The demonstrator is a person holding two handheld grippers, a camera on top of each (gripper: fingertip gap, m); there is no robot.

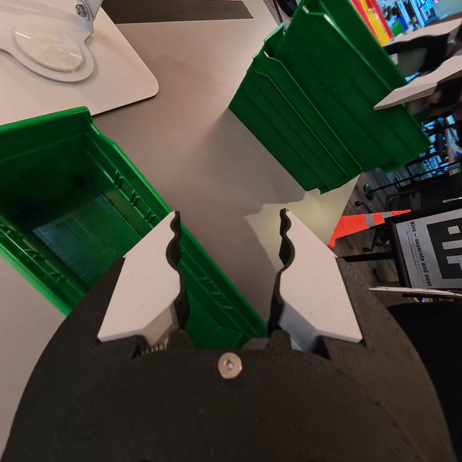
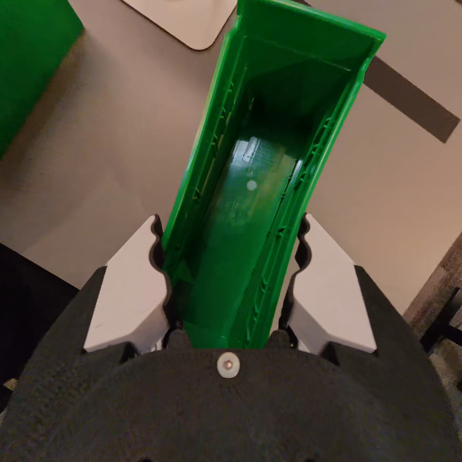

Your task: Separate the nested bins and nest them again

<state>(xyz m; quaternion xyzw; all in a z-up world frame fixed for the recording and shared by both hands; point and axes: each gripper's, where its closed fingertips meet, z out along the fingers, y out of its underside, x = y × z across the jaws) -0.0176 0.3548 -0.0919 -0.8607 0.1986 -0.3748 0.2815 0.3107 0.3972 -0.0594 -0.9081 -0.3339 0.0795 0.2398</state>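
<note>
Table (image 1: 205, 130): smooth grey-beige top. Resting on it: open green bin (image 1: 75, 190) at left, mouth up; white flat base plate (image 1: 120, 75) w/ rounded corner near far edge, just beyond bin, apart from it. Dark grey strip (image 2: 410, 110) flat on top at far side. Table edge visible at right, floor (image 1: 360, 215) beyond.

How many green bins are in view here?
2: one bin resting on the table beside the open left gripper; the other bin held between the right gripper's fingers. None visibly nested.

Both wrist views look steeply down, close over the table (image 1: 200, 125), sharing its two green bins (image 2: 275, 175).
</note>
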